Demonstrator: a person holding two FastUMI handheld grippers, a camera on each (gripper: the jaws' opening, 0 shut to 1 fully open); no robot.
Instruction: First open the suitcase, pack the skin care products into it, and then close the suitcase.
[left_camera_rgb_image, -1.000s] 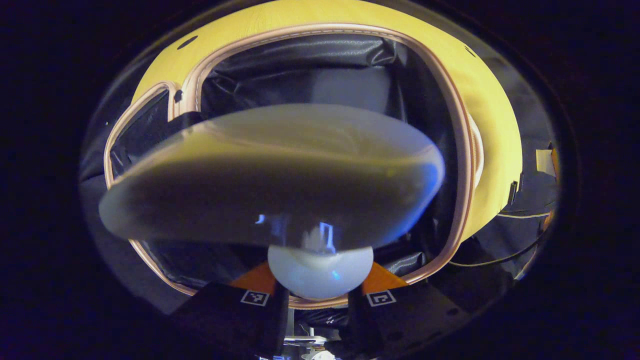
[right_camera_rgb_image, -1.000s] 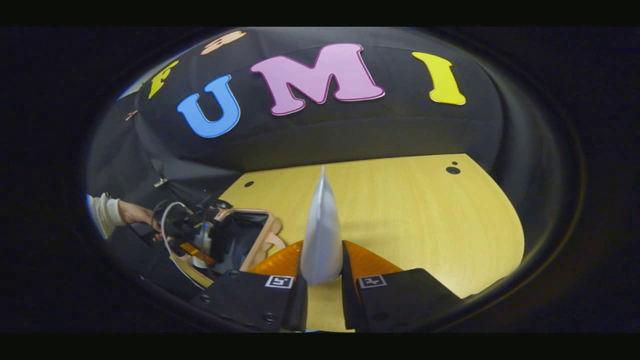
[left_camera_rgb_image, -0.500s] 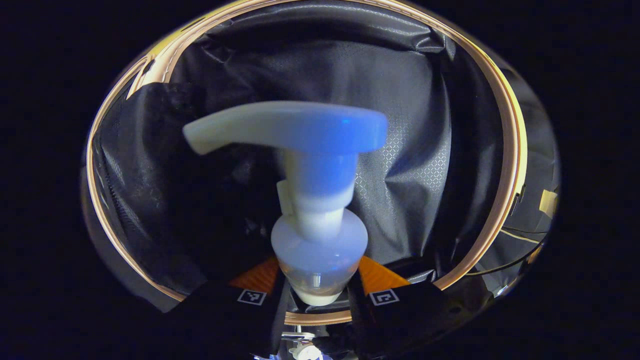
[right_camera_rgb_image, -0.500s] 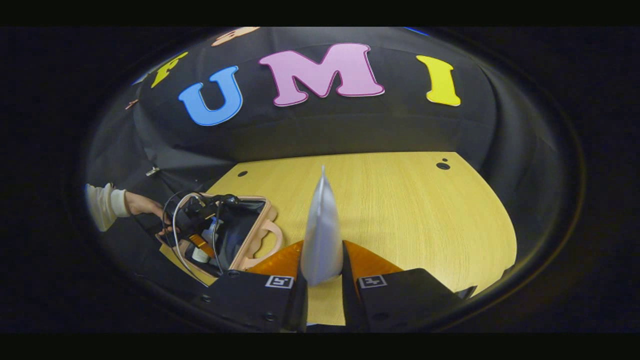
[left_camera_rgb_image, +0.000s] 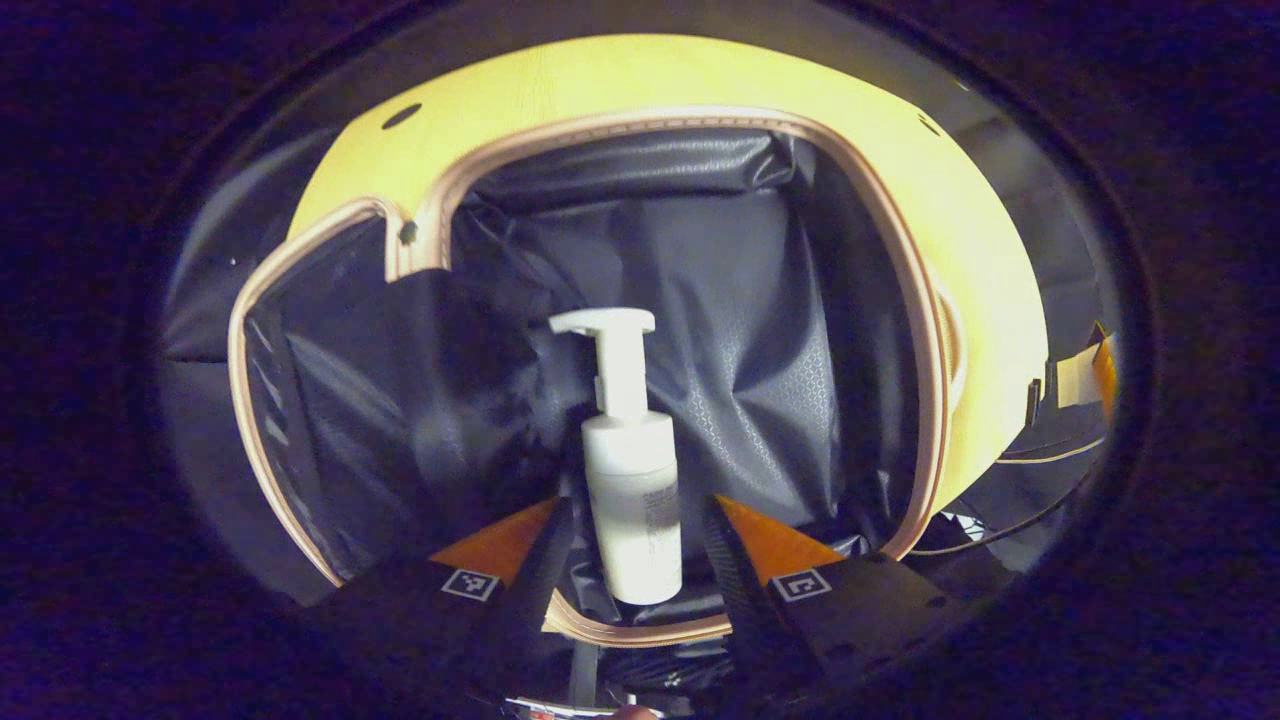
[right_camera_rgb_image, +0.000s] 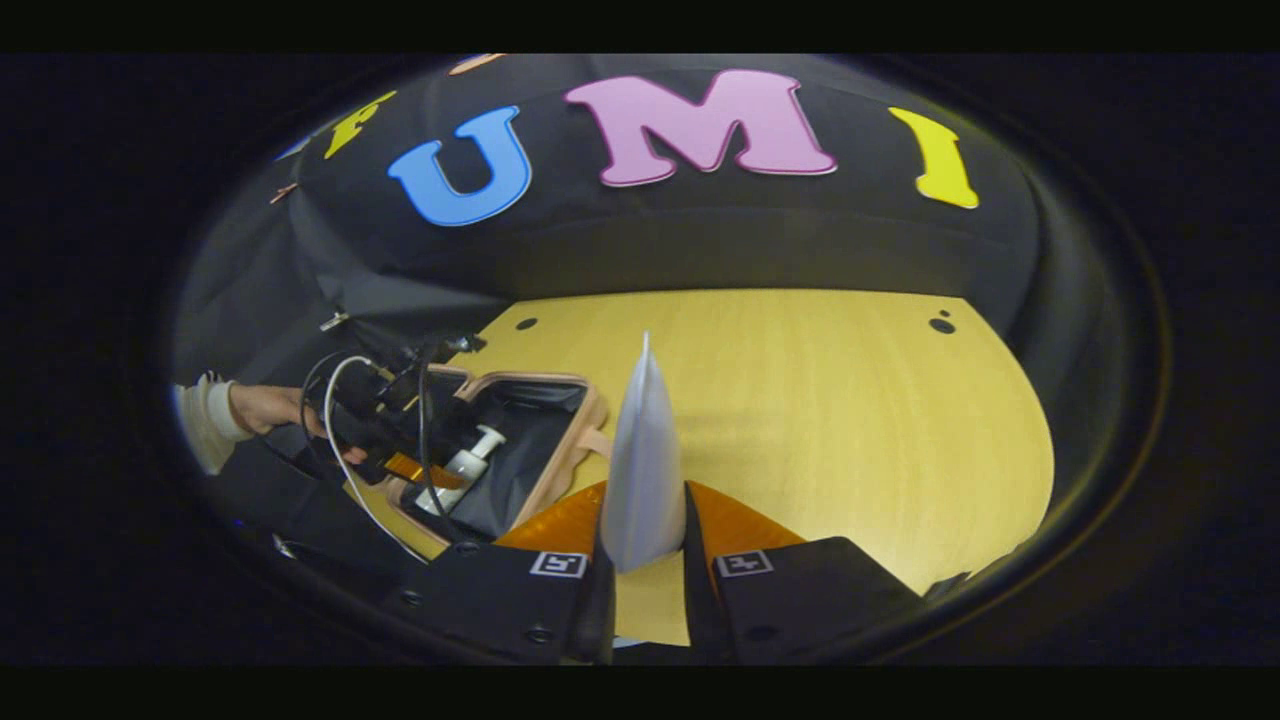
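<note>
Left gripper: fingers spread, released; pump bottle lies between them inside the open suitcase, pump head pointing away.
Right gripper: clenched on a white pouch, edge upright, over the wooden surface.
Coming move: suitcase lies to this gripper's left, near; the pouch goes there.

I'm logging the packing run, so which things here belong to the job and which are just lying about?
Job:
- suitcase, open
- pump bottle, inside it
- tube, in right gripper
- left gripper, open

Lying about:
- cables
- table
</note>
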